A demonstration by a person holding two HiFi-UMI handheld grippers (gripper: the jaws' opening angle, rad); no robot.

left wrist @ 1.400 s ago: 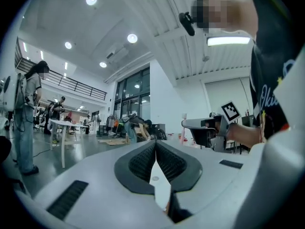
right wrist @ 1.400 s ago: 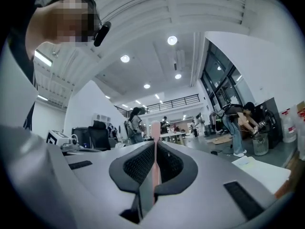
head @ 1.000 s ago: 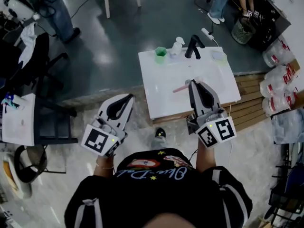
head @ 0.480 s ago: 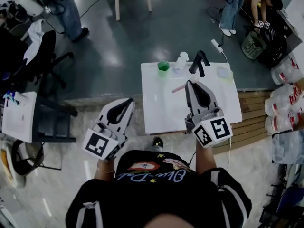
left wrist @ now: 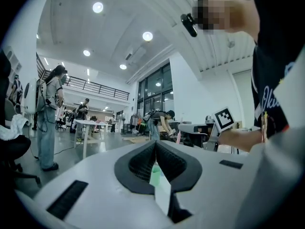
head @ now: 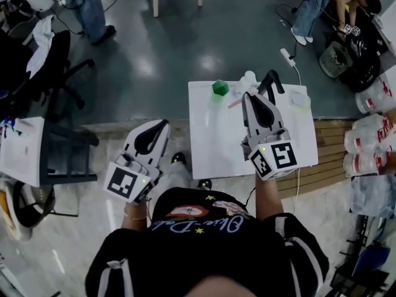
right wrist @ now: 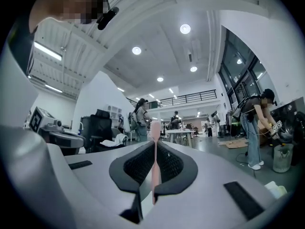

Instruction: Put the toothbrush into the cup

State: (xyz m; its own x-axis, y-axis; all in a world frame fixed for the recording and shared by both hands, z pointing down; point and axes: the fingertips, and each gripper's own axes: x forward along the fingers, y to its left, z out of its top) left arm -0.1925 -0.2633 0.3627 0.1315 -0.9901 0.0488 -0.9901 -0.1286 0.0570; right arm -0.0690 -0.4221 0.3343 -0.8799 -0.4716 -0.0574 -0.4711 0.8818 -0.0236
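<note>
Over the far half of the white worktop (head: pixel 213 142), the right gripper (head: pixel 248 95) is hanging with its fingers (right wrist: pixel 177 165) clamped on the pink toothbrush (head: pixel 235 103). In the right gripper view the brush is running straight up between the ribbed black pads. Its thin shaft is being pinched and its rounded end is sticking out past the tips.

In the head view the brush is poking out of the tips toward the left, slightly tilted. Can't tell whether it is touching the worktop.

The green cup (head: pixel 219 88) is sitting at the far edge of the worktop, just beyond and left of the brush's free end. The two are near each other but apart, so the brush is not in the cup yet.

A white bottle (head: pixel 248 78) is standing just right of the cup. A black tap-shaped fixture (head: pixel 273 79) is standing right of that, partly behind the right gripper. A small pale dish (head: pixel 300 99) is lying near the far right corner.

The left gripper (head: pixel 162 125) is hovering over the floor (head: pixel 93 221), left of the worktop's edge and well apart from the cup. Its fingers are pressed together with nothing gripped between them. In the left gripper view a white-and-green sliver is showing through the gap below the closed tips; can't tell what it is.

A black chair (head: pixel 59 79) is standing off to the left.
</note>
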